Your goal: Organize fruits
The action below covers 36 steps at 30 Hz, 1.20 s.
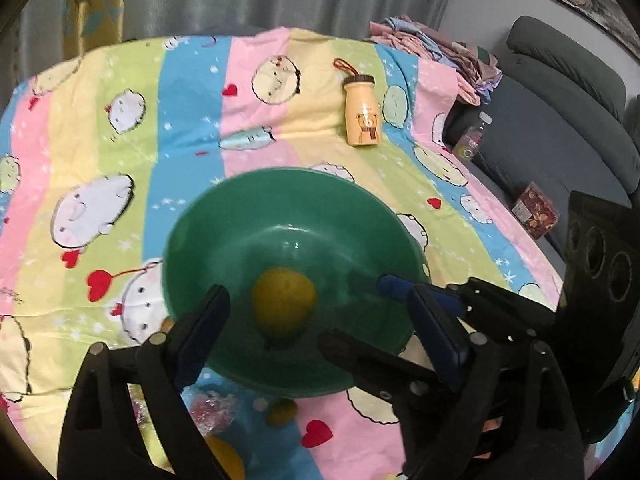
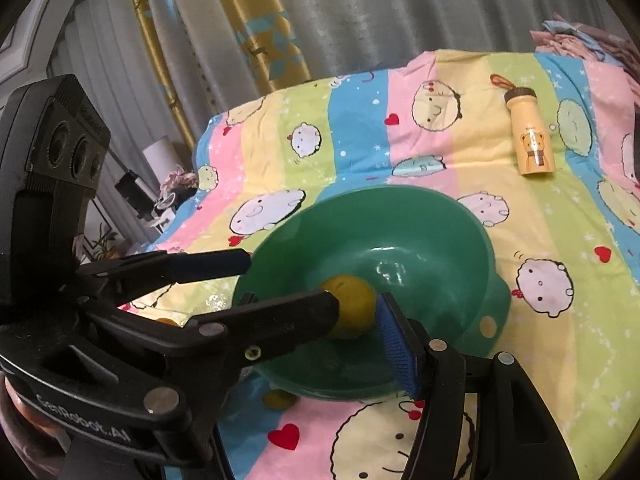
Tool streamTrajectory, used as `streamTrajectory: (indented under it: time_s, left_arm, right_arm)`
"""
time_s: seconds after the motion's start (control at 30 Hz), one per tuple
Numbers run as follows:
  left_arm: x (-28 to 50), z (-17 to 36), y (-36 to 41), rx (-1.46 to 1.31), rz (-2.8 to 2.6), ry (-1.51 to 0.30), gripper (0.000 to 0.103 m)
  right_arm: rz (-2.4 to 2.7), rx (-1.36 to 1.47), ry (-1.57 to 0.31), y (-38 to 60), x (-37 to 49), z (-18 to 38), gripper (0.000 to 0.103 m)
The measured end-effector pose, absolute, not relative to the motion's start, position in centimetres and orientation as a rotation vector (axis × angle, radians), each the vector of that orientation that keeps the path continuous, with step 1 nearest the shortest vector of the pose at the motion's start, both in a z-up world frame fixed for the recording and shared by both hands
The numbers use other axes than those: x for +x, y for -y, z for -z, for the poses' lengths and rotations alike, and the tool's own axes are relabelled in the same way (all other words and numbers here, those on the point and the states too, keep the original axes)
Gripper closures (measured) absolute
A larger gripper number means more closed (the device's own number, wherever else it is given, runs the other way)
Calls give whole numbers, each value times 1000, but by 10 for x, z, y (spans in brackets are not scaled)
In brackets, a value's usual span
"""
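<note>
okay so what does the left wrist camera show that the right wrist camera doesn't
Only the left wrist view shows the grey sofa, a patterned box and a plastic bottle. Only the right wrist view shows a white lamp. Both show the green bowl holding a yellow fruit, and the bear bottle.

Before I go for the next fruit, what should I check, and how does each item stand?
1. Yellow fruit inside green bowl: ok, it lies on the bottom.
2. Left gripper open: ok, jaws wide apart over the bowl.
3. Right gripper clear of that fruit: cannot tell; jaws apart, tips close beside it.
4. Next target visible: ok, small yellow fruit on the cloth by the bowl's near side.
5. Bottle out of the way: ok, far across the cloth.
</note>
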<state>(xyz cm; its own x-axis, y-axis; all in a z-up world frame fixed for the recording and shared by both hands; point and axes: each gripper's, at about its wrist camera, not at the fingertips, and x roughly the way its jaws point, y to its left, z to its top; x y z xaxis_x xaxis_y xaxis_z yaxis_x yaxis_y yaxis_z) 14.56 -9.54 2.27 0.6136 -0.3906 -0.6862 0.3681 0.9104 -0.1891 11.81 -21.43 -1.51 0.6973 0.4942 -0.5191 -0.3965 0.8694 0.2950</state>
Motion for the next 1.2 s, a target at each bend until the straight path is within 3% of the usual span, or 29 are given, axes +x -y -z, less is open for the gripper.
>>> streamTrajectory:
  time_s: [0.1, 0.37, 1.2]
  left_arm:
    - [140, -28, 92, -13, 391, -782, 2]
    - [114, -37, 77, 28, 279, -730, 0]
    - [36, -7, 5, -48, 136, -734, 0]
  right_arm:
    - [-486, 152, -607, 215, 111, 10, 33]
    - [-416, 84, -600, 216, 93, 5, 20]
    - [-423, 110, -664, 204, 41, 31, 15]
